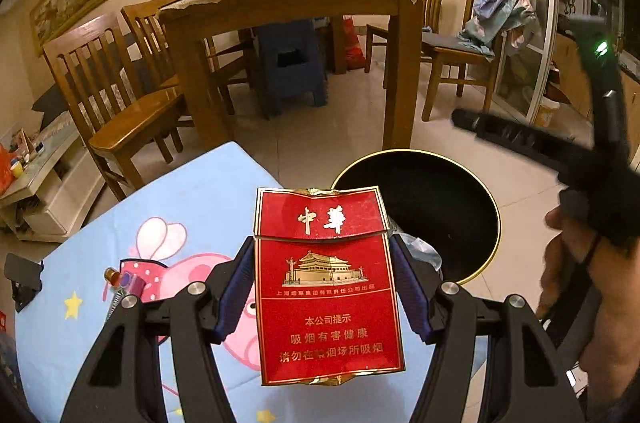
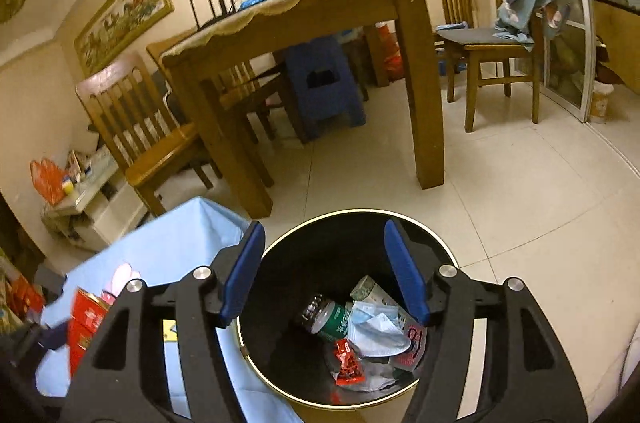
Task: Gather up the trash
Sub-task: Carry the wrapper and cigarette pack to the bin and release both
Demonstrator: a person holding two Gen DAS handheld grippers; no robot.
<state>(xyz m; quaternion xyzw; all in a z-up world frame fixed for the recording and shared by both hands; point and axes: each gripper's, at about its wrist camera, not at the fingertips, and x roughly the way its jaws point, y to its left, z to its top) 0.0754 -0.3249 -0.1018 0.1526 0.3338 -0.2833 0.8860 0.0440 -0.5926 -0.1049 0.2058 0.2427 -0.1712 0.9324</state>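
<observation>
My left gripper (image 1: pixel 322 263) is shut on a red cigarette pack (image 1: pixel 326 283) with gold lettering, held upright above the blue cartoon tablecloth (image 1: pixel 120 223), beside the black trash bin (image 1: pixel 436 215). The pack also shows in the right wrist view (image 2: pixel 86 323). My right gripper (image 2: pixel 324 263) is open and empty, hovering over the bin (image 2: pixel 280 303). The bin holds a can (image 2: pixel 328 317), a face mask (image 2: pixel 374 331), a red wrapper (image 2: pixel 348 367) and other litter. The right gripper shows blurred in the left wrist view (image 1: pixel 468 119).
A small bottle (image 1: pixel 120 283) lies on the tablecloth left of my left gripper. A wooden dining table (image 2: pixel 304 15) with chairs (image 2: pixel 136 127) and a blue stool (image 2: pixel 324 83) stands behind the bin on the tiled floor (image 2: pixel 520 183).
</observation>
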